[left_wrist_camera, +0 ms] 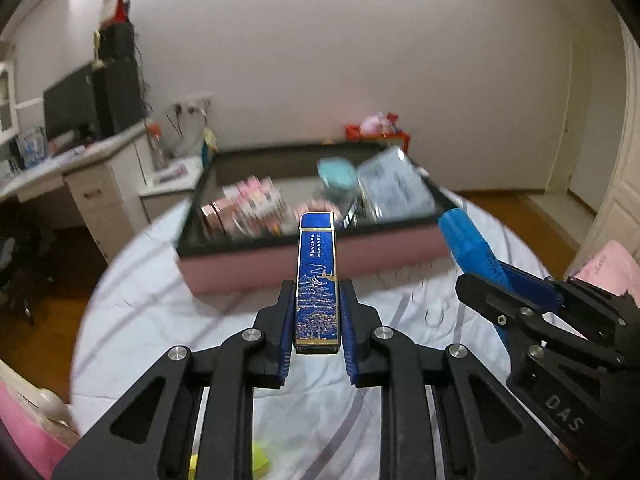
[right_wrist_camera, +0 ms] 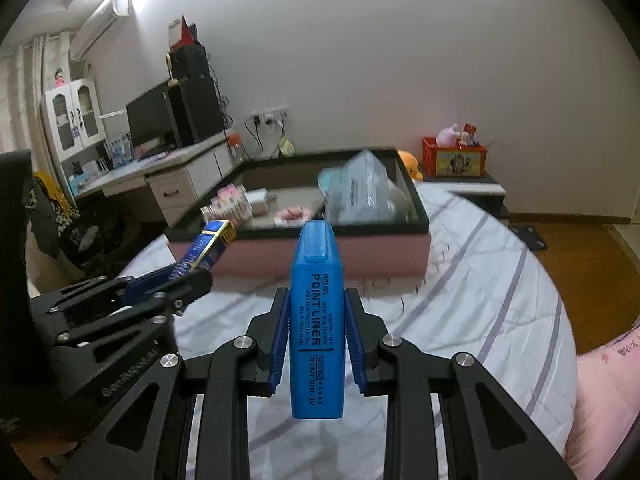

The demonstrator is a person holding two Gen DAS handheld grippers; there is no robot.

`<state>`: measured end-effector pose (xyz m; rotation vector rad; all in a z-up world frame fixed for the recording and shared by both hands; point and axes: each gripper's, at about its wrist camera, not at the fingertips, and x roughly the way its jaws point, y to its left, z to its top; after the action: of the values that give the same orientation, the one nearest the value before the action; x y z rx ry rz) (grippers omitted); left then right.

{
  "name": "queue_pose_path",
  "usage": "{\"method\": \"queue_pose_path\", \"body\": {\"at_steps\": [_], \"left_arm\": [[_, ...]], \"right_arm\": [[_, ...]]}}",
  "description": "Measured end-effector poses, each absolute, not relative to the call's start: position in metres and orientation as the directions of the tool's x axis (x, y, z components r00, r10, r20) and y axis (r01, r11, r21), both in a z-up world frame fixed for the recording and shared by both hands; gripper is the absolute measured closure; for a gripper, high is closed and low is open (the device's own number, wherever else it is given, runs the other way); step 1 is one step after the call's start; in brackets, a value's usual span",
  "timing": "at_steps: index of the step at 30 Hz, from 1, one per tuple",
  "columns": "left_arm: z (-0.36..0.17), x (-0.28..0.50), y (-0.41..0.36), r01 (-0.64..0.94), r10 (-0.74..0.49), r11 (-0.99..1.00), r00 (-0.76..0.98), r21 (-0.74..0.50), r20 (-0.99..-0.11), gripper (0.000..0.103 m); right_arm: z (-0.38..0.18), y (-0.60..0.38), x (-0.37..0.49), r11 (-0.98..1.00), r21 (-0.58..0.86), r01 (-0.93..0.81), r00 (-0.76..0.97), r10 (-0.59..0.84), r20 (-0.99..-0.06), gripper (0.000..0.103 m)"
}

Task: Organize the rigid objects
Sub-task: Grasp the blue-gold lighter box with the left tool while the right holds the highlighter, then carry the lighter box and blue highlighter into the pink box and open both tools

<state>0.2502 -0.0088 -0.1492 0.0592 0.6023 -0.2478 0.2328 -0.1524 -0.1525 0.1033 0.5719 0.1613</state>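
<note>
My left gripper is shut on a slim dark-blue case with gold drawings, which sticks out forward above the bed. My right gripper is shut on a blue highlighter marked POINT LINER. In the left wrist view the right gripper and its highlighter show at the right. In the right wrist view the left gripper and the blue case show at the left. Ahead of both lies a pink box with a black rim, holding several small items.
The box rests on a bed with a white, purple-striped sheet. Inside it are pink packets, a teal lid and a grey pouch. A desk with a monitor stands left; a red crate sits back right. Pink bedding lies at right.
</note>
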Motion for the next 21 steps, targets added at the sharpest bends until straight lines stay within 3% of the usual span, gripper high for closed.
{"method": "queue_pose_path", "body": {"at_steps": [11,21], "left_arm": [[-0.087,0.222,-0.006,0.194,-0.152,0.979,0.897,0.06,-0.416,0.083],[-0.062,0.238,-0.002,0.169,-0.12,0.98,0.924,0.106,-0.364,0.083]], "right_arm": [[-0.092,-0.134,0.225,0.978,0.107,-0.179,0.891,0.208,-0.404,0.076],[-0.066,-0.119,0.245,0.977,0.056,-0.206,0.91,0.213,-0.356,0.076]]}}
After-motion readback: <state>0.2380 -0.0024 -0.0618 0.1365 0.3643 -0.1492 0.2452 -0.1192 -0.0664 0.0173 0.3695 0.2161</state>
